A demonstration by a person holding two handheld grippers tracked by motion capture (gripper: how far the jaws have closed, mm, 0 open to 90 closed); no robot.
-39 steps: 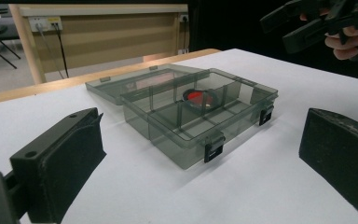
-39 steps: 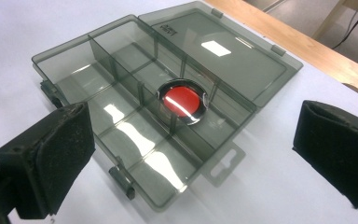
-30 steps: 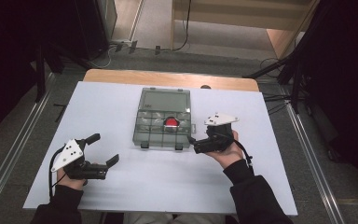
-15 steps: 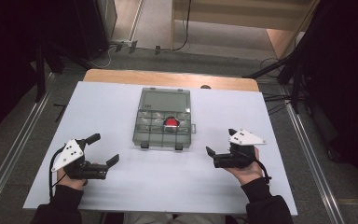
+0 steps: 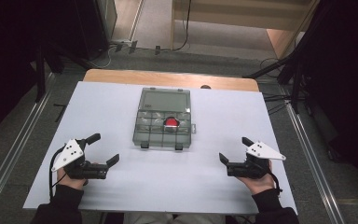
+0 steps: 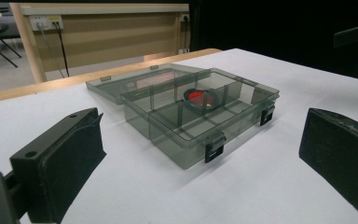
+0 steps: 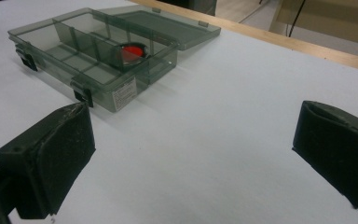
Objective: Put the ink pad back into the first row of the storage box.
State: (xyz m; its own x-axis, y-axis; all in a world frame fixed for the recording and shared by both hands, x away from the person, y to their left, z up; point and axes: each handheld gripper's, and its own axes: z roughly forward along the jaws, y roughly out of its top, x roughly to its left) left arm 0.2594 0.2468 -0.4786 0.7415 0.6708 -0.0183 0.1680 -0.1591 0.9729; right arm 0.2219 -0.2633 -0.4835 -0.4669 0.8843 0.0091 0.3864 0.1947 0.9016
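Clear box [image 5: 163, 122], centre frame, long axis up-down, lid [image 5: 164, 99] open toward the top; red piece [image 5: 171, 122] inside. Left gripper [image 5: 105, 151] and right gripper [image 5: 233, 150], lower corners: wide open, empty.

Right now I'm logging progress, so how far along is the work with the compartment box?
Done: the compartment box lies open, lid flat behind it, with a red item in one compartment. In hand: nothing; the left gripper and right gripper rest on the white table either side, jaws open and empty. Probably left: closing the lid and latching the clasps.
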